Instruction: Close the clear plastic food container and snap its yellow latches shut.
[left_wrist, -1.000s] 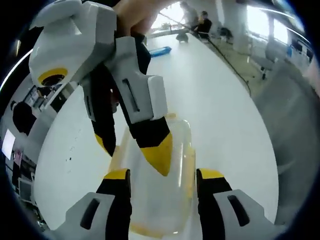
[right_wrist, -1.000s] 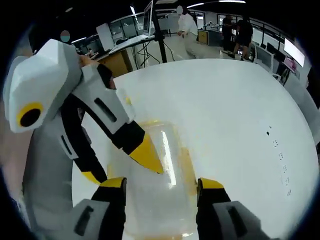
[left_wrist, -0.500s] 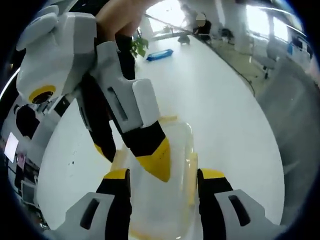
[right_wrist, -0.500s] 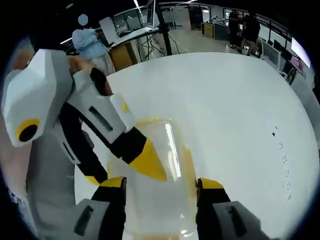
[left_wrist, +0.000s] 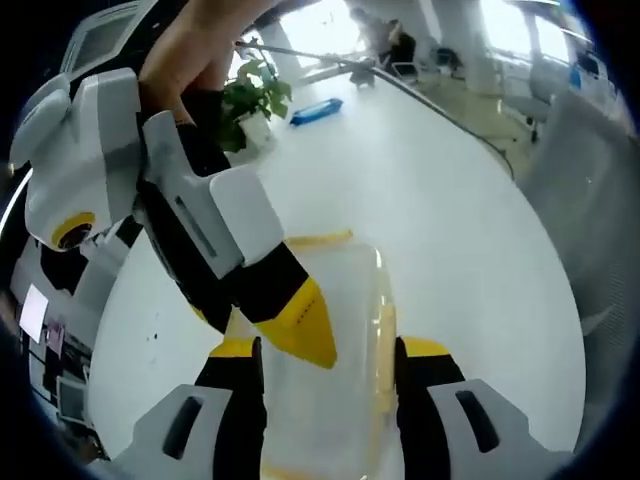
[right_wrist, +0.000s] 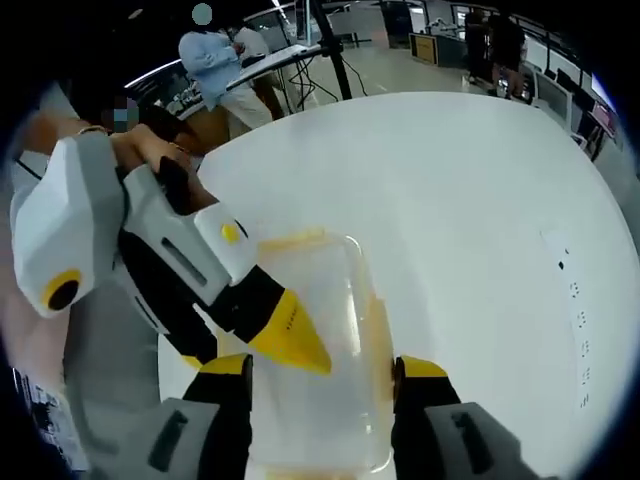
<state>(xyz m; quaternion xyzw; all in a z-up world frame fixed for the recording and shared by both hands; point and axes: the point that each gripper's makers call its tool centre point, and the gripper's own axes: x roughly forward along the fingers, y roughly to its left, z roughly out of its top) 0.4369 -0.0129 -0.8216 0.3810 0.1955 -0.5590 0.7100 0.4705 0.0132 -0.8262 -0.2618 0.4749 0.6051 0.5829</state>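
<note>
Both tongs (left_wrist: 328, 352) (right_wrist: 323, 368) gape over container (right_wrist: 320, 300) on white table (right_wrist: 460, 200), office behind.

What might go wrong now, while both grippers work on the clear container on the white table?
1. The clear container sits unclamped on the smooth white table, so a push may slide it.
2. The right gripper and left gripper crowd the same side; their jaws may collide.

right tongs (left_wrist: 265, 335) tilted flatter over container (left_wrist: 330, 330) | left tongs (right_wrist: 250, 350) likewise | both jaws parted
</note>
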